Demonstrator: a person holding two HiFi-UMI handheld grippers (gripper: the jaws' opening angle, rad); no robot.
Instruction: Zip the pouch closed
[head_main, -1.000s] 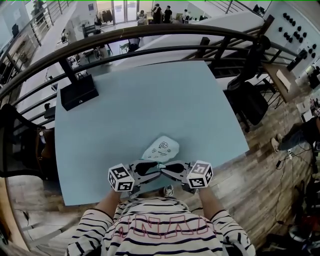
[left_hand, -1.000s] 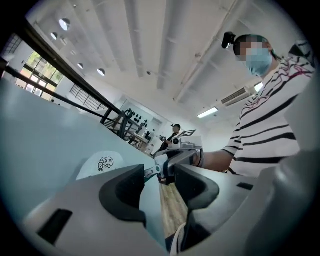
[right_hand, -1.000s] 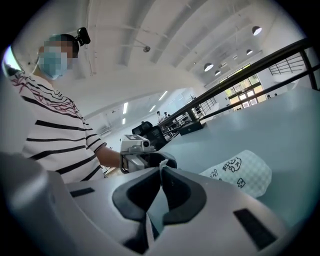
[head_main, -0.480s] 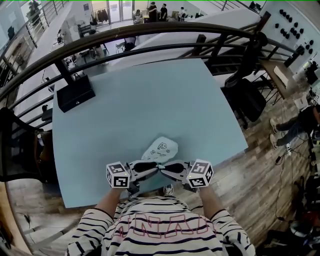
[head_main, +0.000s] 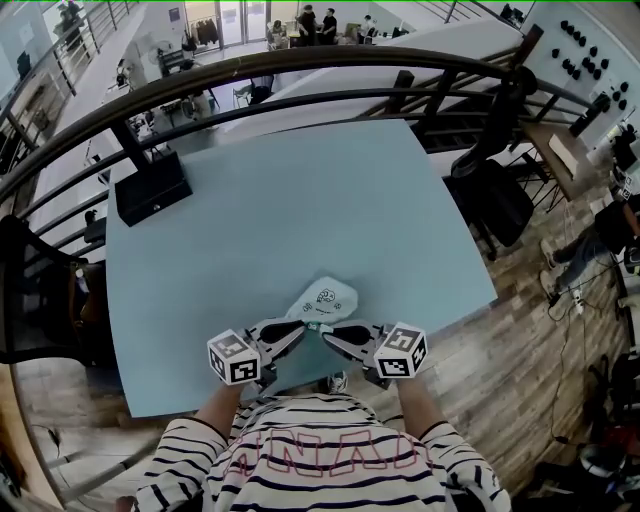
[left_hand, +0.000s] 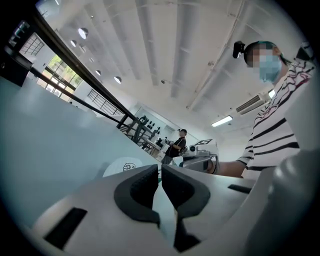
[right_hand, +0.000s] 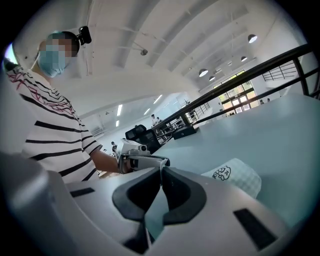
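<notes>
L tongs (left_hand: 160, 170) just closed, pinching near end of pouch (head_main: 326, 296); R tongs (right_hand: 161, 173) clamped tight on same end.

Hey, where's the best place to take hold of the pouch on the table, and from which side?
Pinch the pouch at its near end, the one closest to the table edge, coming in low and nearly level from the side. It lies flat on the tabletop, so probably only that thin end gives something to close on.

Office mezzanine: railing (head_main: 300, 57), desks (head_main: 200, 100) below
</notes>
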